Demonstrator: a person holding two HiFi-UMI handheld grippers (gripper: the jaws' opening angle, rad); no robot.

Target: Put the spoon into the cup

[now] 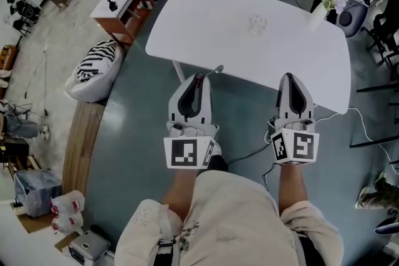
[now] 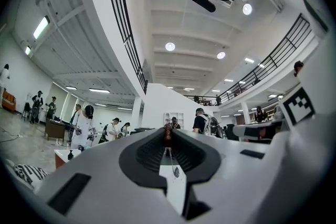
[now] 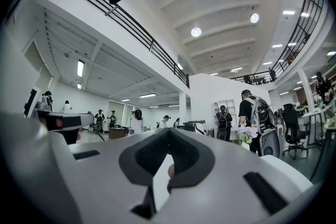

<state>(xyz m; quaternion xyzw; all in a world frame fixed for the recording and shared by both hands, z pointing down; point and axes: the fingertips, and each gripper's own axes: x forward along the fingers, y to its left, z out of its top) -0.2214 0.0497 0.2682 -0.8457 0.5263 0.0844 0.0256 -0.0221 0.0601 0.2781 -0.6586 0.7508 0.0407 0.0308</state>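
Looking steeply down, the head view alone takes in the white counter [image 1: 249, 56]. A clear cup [image 1: 257, 23] stands on its far half and a vase of flowers [image 1: 324, 6] at its far right corner. Both grippers are held side by side just short of the counter's near edge.

Only the left gripper view shows how the left gripper [image 2: 167, 131] grips: its jaws are clamped on the spoon [image 2: 168, 139], a thin piece pinched at the very tips. From above, the spoon [image 1: 216, 70] shows as a short sliver poking out to the right of the left gripper [image 1: 199, 78], over the counter's near edge.

The right gripper [image 3: 168, 131] has its jaws together with nothing between them. In the head view the right gripper [image 1: 288, 76] sits right of the left one, well apart from it.

The cup lies farther off and between the two pairs of jaws, well apart from the spoon, with bare counter between.

A striped cushion [image 1: 96, 62] lies on the floor to the left, and a wooden desk [image 1: 121, 0] stands beyond it. Both gripper views show people standing [image 2: 81, 126] in the hall.
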